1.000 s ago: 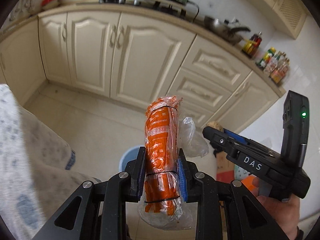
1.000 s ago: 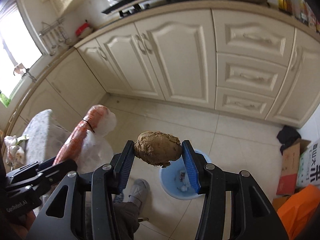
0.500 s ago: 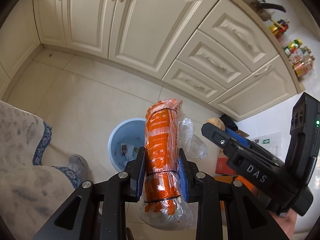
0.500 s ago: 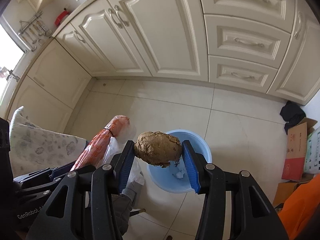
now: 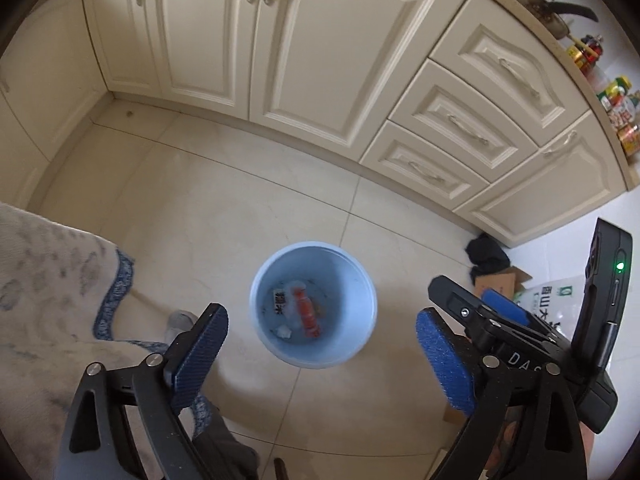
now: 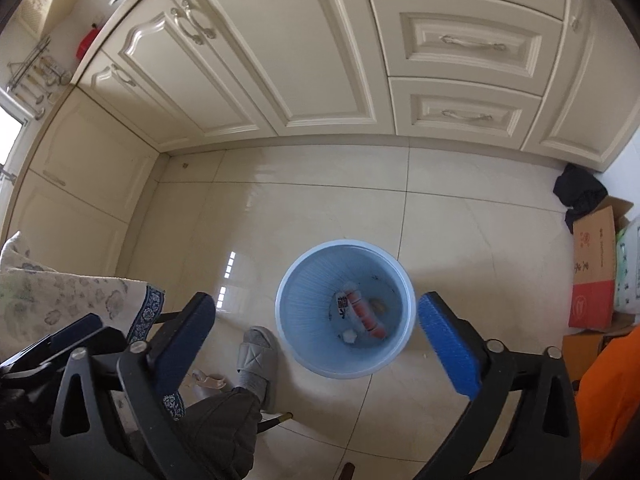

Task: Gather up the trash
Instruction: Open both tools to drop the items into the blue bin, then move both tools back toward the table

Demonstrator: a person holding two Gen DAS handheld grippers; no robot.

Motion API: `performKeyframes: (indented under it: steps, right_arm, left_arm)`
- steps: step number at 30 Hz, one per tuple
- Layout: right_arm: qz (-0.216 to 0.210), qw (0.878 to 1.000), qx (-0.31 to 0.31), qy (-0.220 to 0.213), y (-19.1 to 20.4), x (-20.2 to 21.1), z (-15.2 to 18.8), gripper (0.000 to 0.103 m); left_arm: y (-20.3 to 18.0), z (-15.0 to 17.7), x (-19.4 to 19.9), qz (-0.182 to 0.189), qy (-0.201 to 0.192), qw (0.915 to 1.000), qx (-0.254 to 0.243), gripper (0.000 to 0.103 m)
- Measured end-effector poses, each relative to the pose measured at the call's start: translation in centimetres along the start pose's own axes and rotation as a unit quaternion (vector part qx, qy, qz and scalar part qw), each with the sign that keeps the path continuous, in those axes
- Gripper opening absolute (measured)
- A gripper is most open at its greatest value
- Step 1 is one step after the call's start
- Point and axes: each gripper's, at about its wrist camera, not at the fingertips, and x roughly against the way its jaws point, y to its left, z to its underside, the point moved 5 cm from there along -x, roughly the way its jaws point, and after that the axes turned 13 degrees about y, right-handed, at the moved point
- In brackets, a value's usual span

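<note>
Wide-open left tool (image 5: 320, 344) above blue bin (image 5: 362, 344) with orange wrapper (image 5: 307, 312) inside

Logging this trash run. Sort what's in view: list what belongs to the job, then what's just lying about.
Job:
blue bin
orange wrapped packet inside it
brown lump inside it
left gripper, open
right gripper, open

Lying about:
cardboard box
black cloth
grey slipper

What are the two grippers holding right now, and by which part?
Nothing. The left gripper and the right gripper are both open and empty above the blue bin.
</note>
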Motion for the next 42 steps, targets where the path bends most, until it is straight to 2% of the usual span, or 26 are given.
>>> performKeyframes:
  steps: [3, 9, 14, 19, 26, 33, 38, 42]
  right_arm:
    - [0.004, 1.000, -0.009, -0.001, -0.1, 0.5, 0.6, 0.103]
    - [0.002, 1.000, -0.010, -0.019, 1.0, 3.4, 1.8, 0.103]
    - [-0.004, 0.999, 0.007, -0.049, 3.6, 7.4, 3.3, 0.103]
    - [-0.013, 0.996, 0.035, -0.085, 7.4, 11.8, 4.8, 0.103]
    - [-0.026, 0.986, 0.103, -0.132, 15.2, 17.6, 7.5, 0.103]
    - [-0.056, 0.966, 0.196, -0.161, 24.8, 21.2, 11.9, 0.103]
    - [-0.077, 0.946, 0.268, -0.163, 31.9, 22.1, 15.6, 0.103]
    - [-0.092, 0.931, 0.315, -0.162, 36.7, 22.1, 18.4, 0.103]
  left_arm:
    - [-0.5, 1.0, 1.0, -0.007, -0.010, 0.9999, 0.000, 0.095]
    - [-1.4, 4.7, 5.8, -0.014, -0.043, 0.9989, -0.015, 0.097]
    - [-1.2, 8.3, 11.0, -0.010, -0.093, 0.9954, -0.021, 0.097]
    - [0.9, 13.1, 17.2, -0.007, -0.154, 0.9879, -0.016, 0.098]
    - [7.1, 21.8, 25.1, -0.027, -0.230, 0.9727, 0.015, 0.100]
    - [13.7, 30.8, 31.5, -0.038, -0.281, 0.9568, 0.066, 0.101]
    - [18.4, 38.2, 36.0, -0.063, -0.324, 0.9369, 0.116, 0.102]
    - [21.1, 43.5, 38.0, -0.085, -0.339, 0.9233, 0.158, 0.102]
